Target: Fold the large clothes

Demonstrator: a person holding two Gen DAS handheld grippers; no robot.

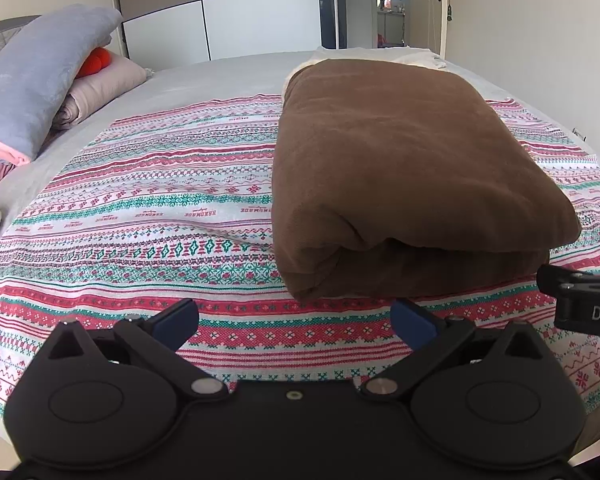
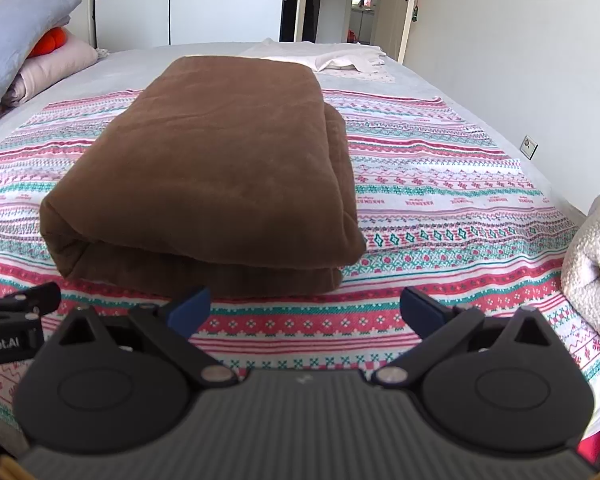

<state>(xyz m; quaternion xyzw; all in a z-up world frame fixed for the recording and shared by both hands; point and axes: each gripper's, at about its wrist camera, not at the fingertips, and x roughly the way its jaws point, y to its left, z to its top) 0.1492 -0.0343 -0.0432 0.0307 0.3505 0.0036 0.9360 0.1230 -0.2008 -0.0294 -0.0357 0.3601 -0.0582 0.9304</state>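
A thick brown garment [image 1: 400, 168] lies folded into a neat rectangular bundle on a patterned red, green and white cloth [image 1: 152, 216] spread over the bed. In the right wrist view the same brown bundle [image 2: 212, 172] sits left of centre on the patterned cloth [image 2: 440, 200]. My left gripper [image 1: 296, 320] hovers open just in front of the bundle's near edge, nothing between its blue-tipped fingers. My right gripper [image 2: 306, 312] is also open, close to the bundle's near right corner, empty. Each gripper shows at the other's frame edge.
Grey and pink bedding [image 1: 40, 80] with an orange item is piled at the bed's head on the left. A white garment [image 2: 340, 58] lies beyond the bundle. A cream fleece item [image 2: 596, 256] sits at the right edge. Wardrobe, open door and wall stand behind.
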